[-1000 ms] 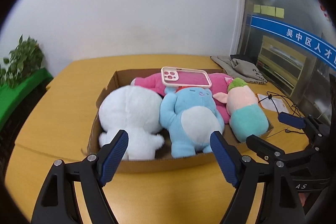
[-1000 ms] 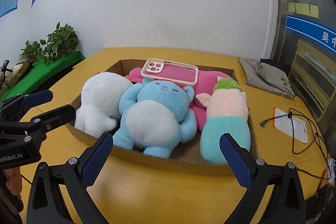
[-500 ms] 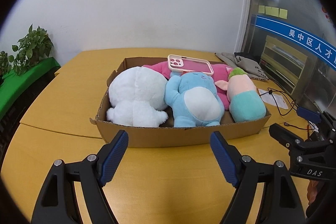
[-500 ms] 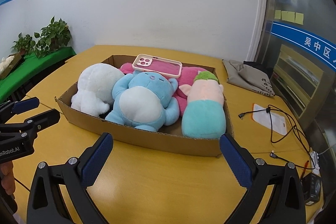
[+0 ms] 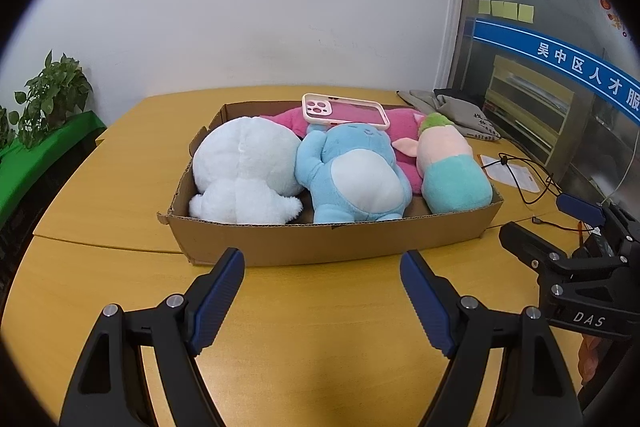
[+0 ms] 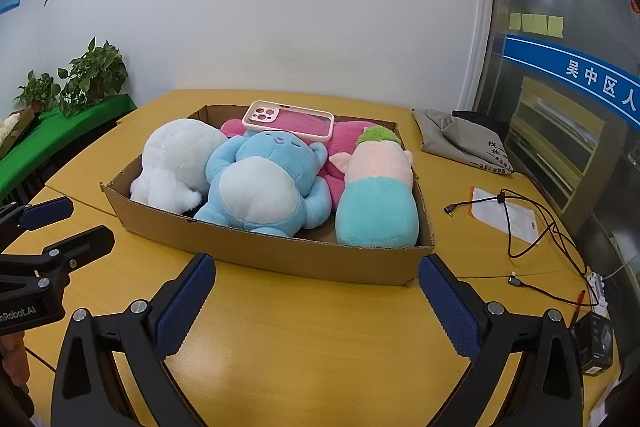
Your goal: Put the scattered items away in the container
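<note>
A shallow cardboard box (image 5: 332, 243) (image 6: 280, 251) stands on the yellow table. In it lie a white plush (image 5: 244, 167) (image 6: 176, 159), a blue plush (image 5: 352, 171) (image 6: 264, 183), a pink plush (image 5: 400, 123) (image 6: 348, 143) and a peach and teal plush (image 5: 452, 167) (image 6: 376, 199). A pink phone case (image 5: 344, 113) (image 6: 288, 121) rests on top of the plushes. My left gripper (image 5: 322, 275) is open and empty, in front of the box. My right gripper (image 6: 316, 283) is open and empty, also in front of the box; it shows at the right of the left wrist view (image 5: 552, 223).
A grey cloth bag (image 6: 464, 139) (image 5: 448, 109) lies at the table's far right. Black cables (image 6: 532, 227) and a white packet (image 6: 500, 215) lie to the right of the box. A small black device (image 6: 596, 343) sits near the right edge. Potted plants (image 6: 92, 75) stand at the left.
Both grippers have pulled back from the box and stayed open. The box and its contents look smaller and have not moved.
</note>
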Motion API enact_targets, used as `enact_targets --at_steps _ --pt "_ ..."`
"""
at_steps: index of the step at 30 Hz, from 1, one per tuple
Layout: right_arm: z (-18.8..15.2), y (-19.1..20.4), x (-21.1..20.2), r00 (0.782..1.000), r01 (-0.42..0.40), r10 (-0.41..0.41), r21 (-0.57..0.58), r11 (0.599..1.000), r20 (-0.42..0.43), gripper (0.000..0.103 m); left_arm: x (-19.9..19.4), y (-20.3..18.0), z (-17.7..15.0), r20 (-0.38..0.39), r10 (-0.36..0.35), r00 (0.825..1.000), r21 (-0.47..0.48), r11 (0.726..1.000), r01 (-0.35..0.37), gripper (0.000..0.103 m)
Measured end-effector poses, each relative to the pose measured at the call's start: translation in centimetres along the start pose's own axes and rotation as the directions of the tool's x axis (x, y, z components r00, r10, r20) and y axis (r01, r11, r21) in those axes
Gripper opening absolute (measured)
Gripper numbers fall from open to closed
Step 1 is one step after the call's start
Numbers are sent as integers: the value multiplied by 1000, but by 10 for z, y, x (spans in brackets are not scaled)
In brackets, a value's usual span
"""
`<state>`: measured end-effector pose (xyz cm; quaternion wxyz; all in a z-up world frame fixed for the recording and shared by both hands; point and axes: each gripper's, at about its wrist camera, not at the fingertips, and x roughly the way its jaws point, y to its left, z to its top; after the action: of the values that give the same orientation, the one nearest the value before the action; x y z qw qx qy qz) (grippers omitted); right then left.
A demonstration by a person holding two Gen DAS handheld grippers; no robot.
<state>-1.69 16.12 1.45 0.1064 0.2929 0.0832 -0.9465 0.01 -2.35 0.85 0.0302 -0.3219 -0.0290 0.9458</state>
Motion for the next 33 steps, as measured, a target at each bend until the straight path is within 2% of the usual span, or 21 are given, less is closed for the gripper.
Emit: enact_targets --at_steps 15,20,33 --pt "-5 -8 11 1000 20 -19 18 1000 -23 103 16 -5 -3 -21 -44 999 -9 999 44 80" --pt "-8 -1 17 999 4 -3 11 1000 -32 103 18 -1 -10 -31 -10 999 0 1000 10 80" --pt "-20 8 26 998 8 -8 13 1000 -63 103 27 3 -19 -51 -16 999 3 1000 16 80"
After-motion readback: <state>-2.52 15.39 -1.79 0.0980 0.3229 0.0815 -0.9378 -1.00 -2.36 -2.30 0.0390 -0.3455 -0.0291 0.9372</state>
